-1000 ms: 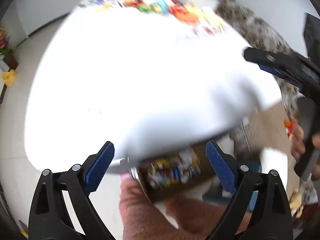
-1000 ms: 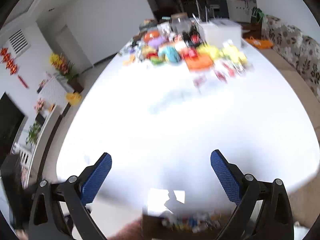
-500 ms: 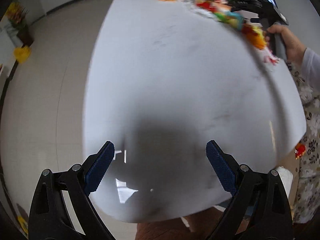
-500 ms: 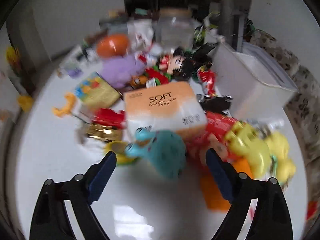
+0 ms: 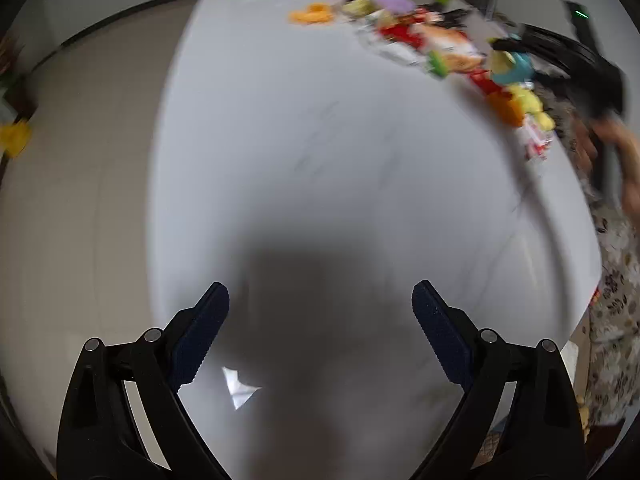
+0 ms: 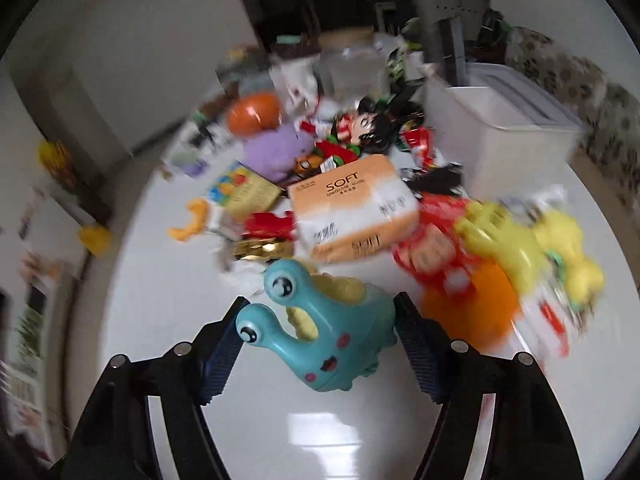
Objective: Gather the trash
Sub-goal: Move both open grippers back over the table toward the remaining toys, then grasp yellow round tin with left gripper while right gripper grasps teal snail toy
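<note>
1. Since the earlier frames, both views have swept from the bare near end of the white table (image 5: pixel 320 152) toward the clutter at its far end; in the right wrist view the pile now fills the upper and middle frame, where a second ago it was small and distant.
2. Right gripper (image 6: pixel 320 312): jaws have just been closing, with the teal snail toy (image 6: pixel 320 332) between them at lower centre. Both pads sit at the toy's flanks; motion blur hides whether they press yet, so no firm grip is noted.
3. Left gripper (image 5: pixel 320 308): jaws wide apart, nothing between them, over shadowed bare tabletop at the bottom of its frame. A small white paper scrap (image 5: pixel 240 390) lies just beside the left finger (image 5: pixel 200 336).
4. Pile contents, right wrist view: orange tissue pack (image 6: pixel 352 208) at centre, yellow toys (image 6: pixel 520 248) at right, red wrappers (image 6: pixel 432 248) between them, a purple plush (image 6: pixel 276 152) and an orange ball (image 6: pixel 254 112) above.
5. Progress, as a judgement: early. Nearly all the clutter remains on the table, and no bin is clearly seen. The white box (image 6: pixel 504 148) at upper right may serve, but I cannot tell.
6. Sorting wrappers from toys looks like the bulk of what remains.
</note>
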`<state>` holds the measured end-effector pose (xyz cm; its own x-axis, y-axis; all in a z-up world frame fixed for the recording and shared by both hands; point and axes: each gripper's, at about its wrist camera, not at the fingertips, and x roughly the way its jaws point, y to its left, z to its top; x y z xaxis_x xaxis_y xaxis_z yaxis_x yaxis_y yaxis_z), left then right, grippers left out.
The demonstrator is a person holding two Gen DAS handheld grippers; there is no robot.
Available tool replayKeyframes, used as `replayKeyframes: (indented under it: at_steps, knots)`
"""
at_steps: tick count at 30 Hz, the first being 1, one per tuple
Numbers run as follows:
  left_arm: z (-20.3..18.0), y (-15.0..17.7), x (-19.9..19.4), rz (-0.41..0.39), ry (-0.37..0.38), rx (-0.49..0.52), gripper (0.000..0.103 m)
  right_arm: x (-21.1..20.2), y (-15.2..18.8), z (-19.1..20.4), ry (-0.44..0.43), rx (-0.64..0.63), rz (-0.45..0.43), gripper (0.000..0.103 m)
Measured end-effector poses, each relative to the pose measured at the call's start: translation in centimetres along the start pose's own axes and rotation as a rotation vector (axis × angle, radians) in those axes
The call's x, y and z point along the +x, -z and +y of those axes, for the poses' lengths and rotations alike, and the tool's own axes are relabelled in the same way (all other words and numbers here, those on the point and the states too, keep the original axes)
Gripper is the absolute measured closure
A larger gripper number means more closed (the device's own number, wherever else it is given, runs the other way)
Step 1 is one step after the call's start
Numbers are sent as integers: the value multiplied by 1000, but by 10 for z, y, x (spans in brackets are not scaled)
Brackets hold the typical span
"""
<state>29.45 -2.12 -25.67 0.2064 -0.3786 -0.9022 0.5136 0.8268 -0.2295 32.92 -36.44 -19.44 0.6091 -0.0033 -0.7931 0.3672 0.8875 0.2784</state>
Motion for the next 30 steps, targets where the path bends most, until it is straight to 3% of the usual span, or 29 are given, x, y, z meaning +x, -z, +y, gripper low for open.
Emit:
replayKeyframes:
  at_steps: [3, 6, 9, 14, 16, 21, 26, 30]
  knots:
    - [-35, -49, 24, -38, 53, 95, 12, -54, 38, -4, -33, 37, -44, 32]
    - [-89, -109, 55, -101, 45, 226, 12, -102, 82, -9, -47, 96, -72, 32]
    - [-142, -164, 93, -145, -56, 367, 12, -134, 117, -20, -32, 168, -84, 32]
    - [-183, -217, 146, -127, -202, 502, 12, -167, 165, -40, -3, 292, -101, 32]
    - [-187, -226, 161, -94, -225, 521, 13, -176, 177, -48, 10, 334, -105, 32]
    - [-186, -233, 169, -58, -221, 502, 56, -190, 189, -62, 37, 374, -122, 32]
    - [-175, -224, 148, -65, -150, 460, 57, -190, 181, -65, 15, 360, -138, 32]
    - [-159, -209, 93, -122, 3, 396, 57, -181, 169, -55, -14, 299, -119, 32]
